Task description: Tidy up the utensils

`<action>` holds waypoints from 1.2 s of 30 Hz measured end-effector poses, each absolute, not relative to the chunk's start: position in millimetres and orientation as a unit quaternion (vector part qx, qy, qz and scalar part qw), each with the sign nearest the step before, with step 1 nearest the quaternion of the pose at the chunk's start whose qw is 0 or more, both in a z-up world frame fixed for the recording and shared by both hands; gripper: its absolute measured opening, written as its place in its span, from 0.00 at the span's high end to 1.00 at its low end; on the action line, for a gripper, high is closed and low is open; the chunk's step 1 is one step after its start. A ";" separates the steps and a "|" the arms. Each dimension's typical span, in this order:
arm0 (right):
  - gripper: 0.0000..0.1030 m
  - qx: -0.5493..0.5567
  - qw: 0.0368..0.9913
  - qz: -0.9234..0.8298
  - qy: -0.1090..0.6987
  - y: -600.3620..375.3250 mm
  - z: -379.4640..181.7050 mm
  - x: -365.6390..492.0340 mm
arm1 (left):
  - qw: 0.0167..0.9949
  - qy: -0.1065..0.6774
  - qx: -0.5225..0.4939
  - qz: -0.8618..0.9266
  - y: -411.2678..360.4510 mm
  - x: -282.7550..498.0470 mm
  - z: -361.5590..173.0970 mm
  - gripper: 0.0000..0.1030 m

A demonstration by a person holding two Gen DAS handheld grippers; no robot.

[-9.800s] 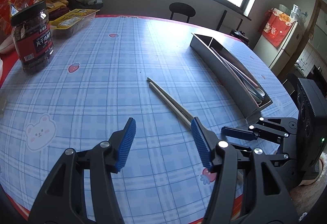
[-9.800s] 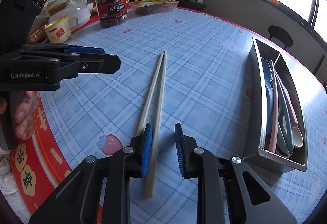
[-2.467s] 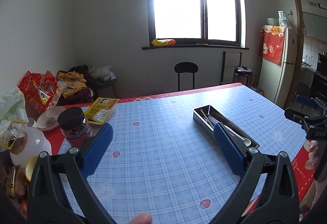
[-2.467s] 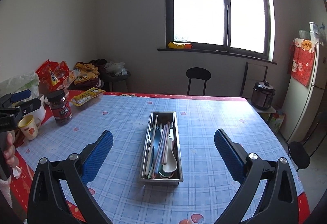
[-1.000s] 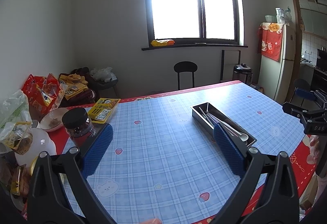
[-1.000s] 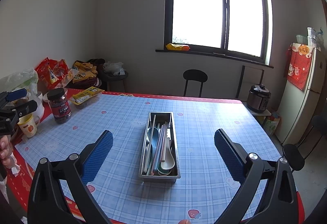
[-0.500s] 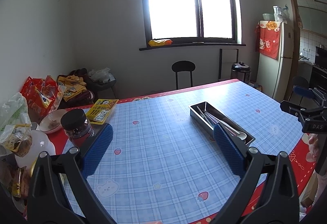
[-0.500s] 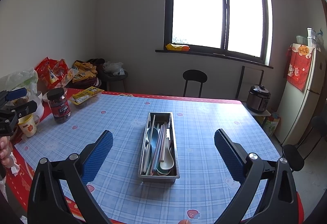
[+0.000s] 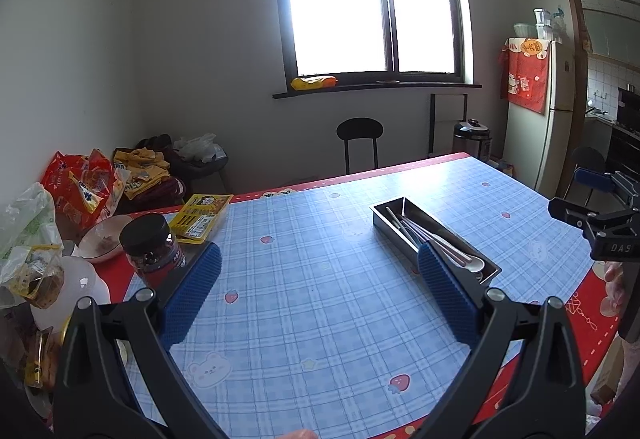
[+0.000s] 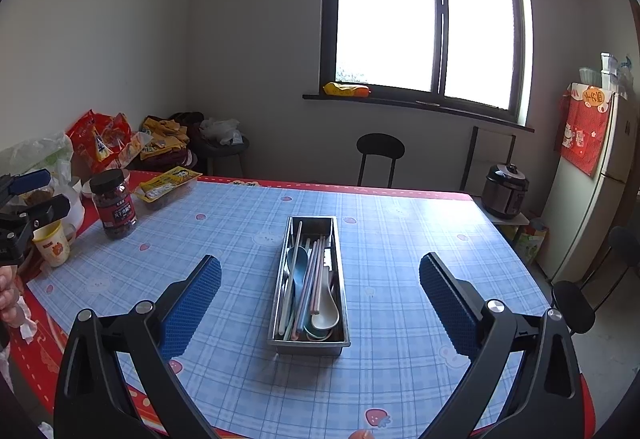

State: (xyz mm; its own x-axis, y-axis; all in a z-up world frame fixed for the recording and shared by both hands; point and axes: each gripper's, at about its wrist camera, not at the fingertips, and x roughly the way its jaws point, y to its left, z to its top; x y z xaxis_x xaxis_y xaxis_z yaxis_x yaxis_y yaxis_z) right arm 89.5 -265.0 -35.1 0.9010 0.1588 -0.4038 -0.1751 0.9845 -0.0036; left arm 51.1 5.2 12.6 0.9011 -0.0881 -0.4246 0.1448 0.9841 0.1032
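On the blue plaid tablecloth (image 10: pixel 400 239) sits the steel utensil tray (image 10: pixel 338 263), w/ chopsticks (image 10: pixel 310 283) and spoons (image 10: pixel 324 309) all inside; nothing loose on the cloth, so task looks about done. Main risk: a careless swing could knock the tray or the snack jar (image 9: pixel 152 251) near the left gripper (image 9: pixel 316 295). Both left and right gripper (image 10: pixel 320 299) are spread wide, empty, well apart from the tray and above it.

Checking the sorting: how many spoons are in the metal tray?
3 that I can make out: a blue spoon, a white spoon, and a teal spoon beneath the white one. More may be hidden under the chopsticks.
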 end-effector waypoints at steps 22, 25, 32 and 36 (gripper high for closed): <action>0.06 -0.020 0.974 0.085 0.211 -262.8 -42.2 90.1 | 0.971 0.222 0.060 -0.065 9.1 54.1 10.8 0.06; 0.06 -0.021 0.974 0.085 0.211 -262.5 -43.6 90.6 | 0.971 0.223 0.060 -0.065 9.0 54.3 9.9 0.06; 0.06 -0.021 0.973 0.085 0.211 -262.7 -44.2 90.6 | 0.970 0.225 0.059 -0.065 10.8 55.8 8.9 0.06; 0.06 -0.021 0.973 0.084 0.212 -262.4 -44.0 90.7 | 0.970 0.225 0.058 -0.066 10.8 55.5 8.7 0.06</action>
